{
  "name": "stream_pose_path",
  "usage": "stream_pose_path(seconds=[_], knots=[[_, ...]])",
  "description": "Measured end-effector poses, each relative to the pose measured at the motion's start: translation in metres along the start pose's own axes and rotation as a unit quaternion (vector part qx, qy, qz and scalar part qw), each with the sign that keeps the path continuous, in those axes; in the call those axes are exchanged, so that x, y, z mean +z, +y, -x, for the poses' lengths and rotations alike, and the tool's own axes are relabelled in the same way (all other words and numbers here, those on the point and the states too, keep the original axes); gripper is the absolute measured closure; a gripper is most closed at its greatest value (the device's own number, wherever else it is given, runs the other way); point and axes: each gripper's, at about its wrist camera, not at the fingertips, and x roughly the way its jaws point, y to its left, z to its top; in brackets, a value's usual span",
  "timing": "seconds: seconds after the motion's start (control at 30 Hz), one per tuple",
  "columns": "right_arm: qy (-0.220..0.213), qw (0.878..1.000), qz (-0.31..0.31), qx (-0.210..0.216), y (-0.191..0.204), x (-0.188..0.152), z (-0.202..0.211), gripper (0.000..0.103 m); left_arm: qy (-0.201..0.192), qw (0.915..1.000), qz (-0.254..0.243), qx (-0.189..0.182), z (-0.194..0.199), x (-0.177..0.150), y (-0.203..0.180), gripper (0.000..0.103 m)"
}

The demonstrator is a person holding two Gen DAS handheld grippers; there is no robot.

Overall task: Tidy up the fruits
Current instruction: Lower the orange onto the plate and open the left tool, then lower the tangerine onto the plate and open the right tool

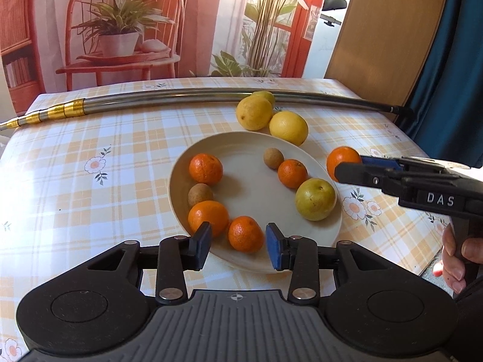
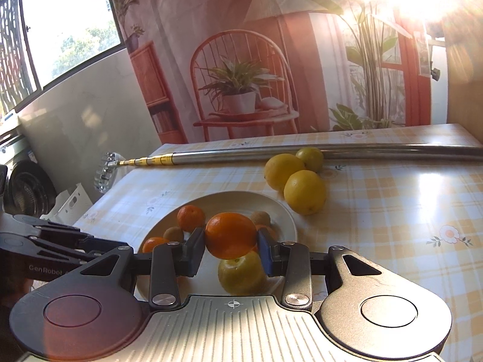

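Your right gripper (image 2: 231, 252) grasps an orange (image 2: 231, 235) above the plate (image 1: 302, 250); your left gripper (image 1: 238, 242) hangs released. Several fruits are plated, but three lemons (image 1: 288, 127) remain on the table (image 1: 90, 205).

In the right wrist view the held orange (image 2: 231, 235) hides part of the plate (image 2: 241, 200) and most of a small orange (image 2: 267, 230) behind it. Glare washes out the top right corner. In the left wrist view the metal pole (image 1: 181, 98) runs off the left edge, and the third lemon (image 1: 265, 96) is mostly hidden
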Motion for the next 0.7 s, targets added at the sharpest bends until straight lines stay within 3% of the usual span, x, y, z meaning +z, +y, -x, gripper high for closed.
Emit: stream_pose_path(seconds=[0.27, 0.7], knots=[[0.028, 0.999, 0.033, 0.011, 0.026, -0.006, 0.005, 0.068, -0.051, 0.9978, 0.027, 0.032, 0.029, -0.001, 0.007, 0.045], [0.088, 0.994, 0.07, 0.007, 0.054, -0.012, -0.017, 0.068, -0.066, 0.9949, 0.064, 0.043, 0.041, -0.01, 0.026, 0.042]])
